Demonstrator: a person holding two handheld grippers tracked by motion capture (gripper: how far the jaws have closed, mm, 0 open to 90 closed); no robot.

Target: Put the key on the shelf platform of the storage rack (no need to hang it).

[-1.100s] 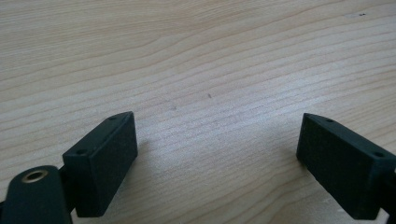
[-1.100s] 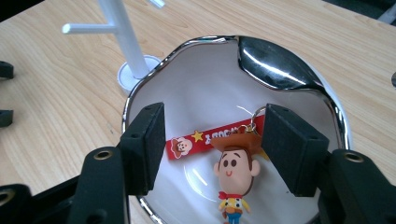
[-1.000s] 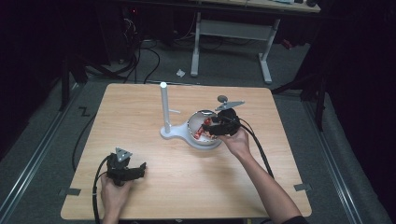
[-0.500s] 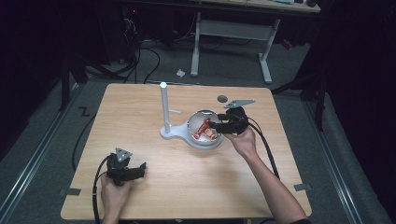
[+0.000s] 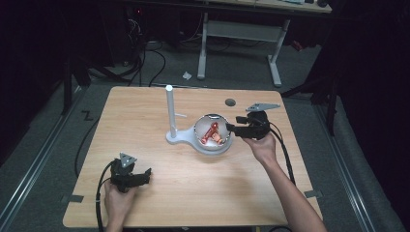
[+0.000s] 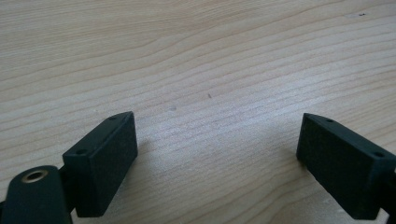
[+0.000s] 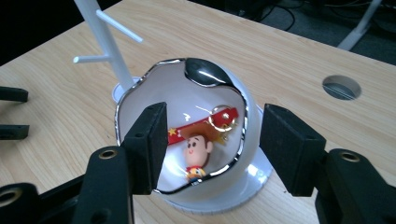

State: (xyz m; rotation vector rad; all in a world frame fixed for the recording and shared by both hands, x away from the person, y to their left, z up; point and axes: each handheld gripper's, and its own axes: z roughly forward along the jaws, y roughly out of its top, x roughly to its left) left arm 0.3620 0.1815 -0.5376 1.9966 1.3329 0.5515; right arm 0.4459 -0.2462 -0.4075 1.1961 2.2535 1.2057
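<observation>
A white egg-shaped bowl point(image 5: 205, 143) point(image 7: 149, 95) with a chrome rim stands mid-table on a white base it shares with a pegged white pole point(image 5: 169, 107) point(image 7: 110, 49). Inside lies a cowboy toy point(image 5: 212, 134) point(image 7: 196, 153) on a red starred strap. My right gripper point(image 5: 230, 128) point(image 7: 217, 144) hovers level at the bowl's right side and points into its mouth. Its jaws have just been closing, but the pads grip nothing; the view between them frames the bowl's near rim. My left gripper point(image 5: 146, 175) point(image 6: 219, 158) rests open on bare wood near the front left.
A round cable hole point(image 5: 230, 102) point(image 7: 342, 87) sits in the tabletop behind the right gripper. Each gripper trails a black cable toward the front edge. Beyond the wooden table point(image 5: 145, 111) stand a desk's white legs point(image 5: 203, 48) and floor cables.
The right gripper has drawn back to the right, from over the bowl to just outside its right rim. The left gripper has stayed put.
</observation>
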